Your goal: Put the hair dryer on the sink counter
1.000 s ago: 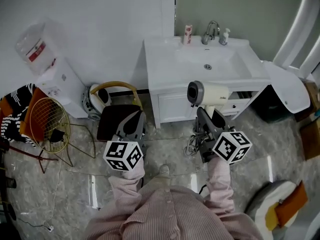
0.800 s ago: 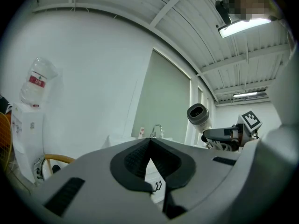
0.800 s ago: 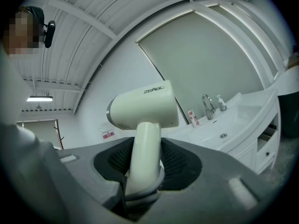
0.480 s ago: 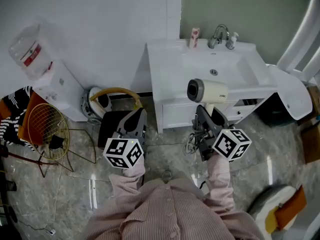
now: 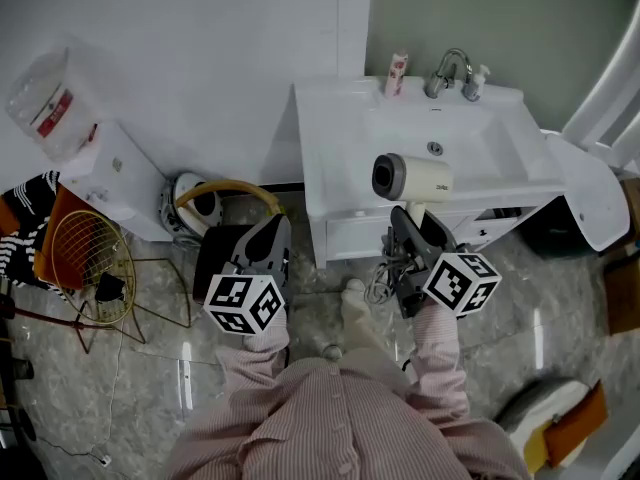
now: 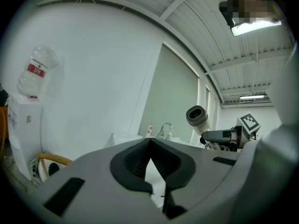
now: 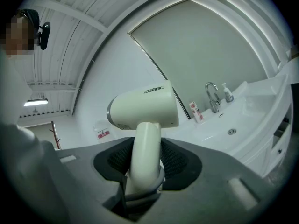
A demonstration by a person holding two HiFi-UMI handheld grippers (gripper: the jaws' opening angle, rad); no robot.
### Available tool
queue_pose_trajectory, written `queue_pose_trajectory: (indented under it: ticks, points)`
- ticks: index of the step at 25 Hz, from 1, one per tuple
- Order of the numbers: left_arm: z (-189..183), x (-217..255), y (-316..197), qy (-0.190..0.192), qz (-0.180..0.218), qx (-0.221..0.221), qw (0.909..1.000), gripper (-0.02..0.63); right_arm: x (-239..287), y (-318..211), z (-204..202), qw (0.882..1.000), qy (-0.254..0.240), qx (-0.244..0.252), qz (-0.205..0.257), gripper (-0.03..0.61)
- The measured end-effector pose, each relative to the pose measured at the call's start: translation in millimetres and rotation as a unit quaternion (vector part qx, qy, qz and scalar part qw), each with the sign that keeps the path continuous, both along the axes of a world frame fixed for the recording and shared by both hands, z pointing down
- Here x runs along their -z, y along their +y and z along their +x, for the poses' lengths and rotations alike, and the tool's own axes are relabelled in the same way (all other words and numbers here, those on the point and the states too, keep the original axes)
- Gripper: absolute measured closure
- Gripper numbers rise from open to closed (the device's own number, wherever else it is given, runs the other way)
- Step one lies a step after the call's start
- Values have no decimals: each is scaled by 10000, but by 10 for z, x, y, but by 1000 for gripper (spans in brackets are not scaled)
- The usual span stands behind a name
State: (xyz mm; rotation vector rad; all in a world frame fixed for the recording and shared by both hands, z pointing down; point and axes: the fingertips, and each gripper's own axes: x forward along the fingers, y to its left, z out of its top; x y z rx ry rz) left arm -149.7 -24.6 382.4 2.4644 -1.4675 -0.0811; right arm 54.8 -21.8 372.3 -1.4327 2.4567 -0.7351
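A cream hair dryer [image 5: 410, 176] with a grey rear end is held upright by its handle, in front of the white sink counter [image 5: 330, 133] and level with its front edge. My right gripper [image 5: 415, 220] is shut on the handle; in the right gripper view the hair dryer [image 7: 145, 107] stands between the black pads [image 7: 174, 158], its grey cord bundled below. My left gripper [image 5: 271, 230] hangs to the left over a dark stool, its jaws shut and empty; the left gripper's pads [image 6: 135, 158] meet at their tips.
On the counter's back edge stand a faucet [image 5: 447, 68], a small tube [image 5: 396, 73] and a soap pump [image 5: 478, 80]. A water dispenser [image 5: 95, 163], a wire chair [image 5: 95, 253] and a stool [image 5: 225, 253] are on the left. A white curved fixture [image 5: 590, 193] is on the right.
The view has drawn nearer to the sink. The hair dryer has risen slightly toward the counter's front edge. A foot has stepped forward between the grippers.
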Motion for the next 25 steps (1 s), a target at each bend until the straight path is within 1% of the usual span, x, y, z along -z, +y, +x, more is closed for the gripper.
queue_pose_trajectory:
  ticks: [7,15,20,25]
  points:
    - [62,-61,-662,3,-80,160,9998,617,-39,-731,49,9998,3,203,-42,414]
    - [161,-143,-1447,55,-298,430,9986,617,-62,-1649,136,9989,53,429,-174,414]
    - [244,-228,-1862,83,-461,548,9974,617,-168,-2127,153,9975,110,604,-355,414]
    - [377,-367,-2184,104,-607,597,9963,616,-314,-2527,223,9962,61,694,-514,414]
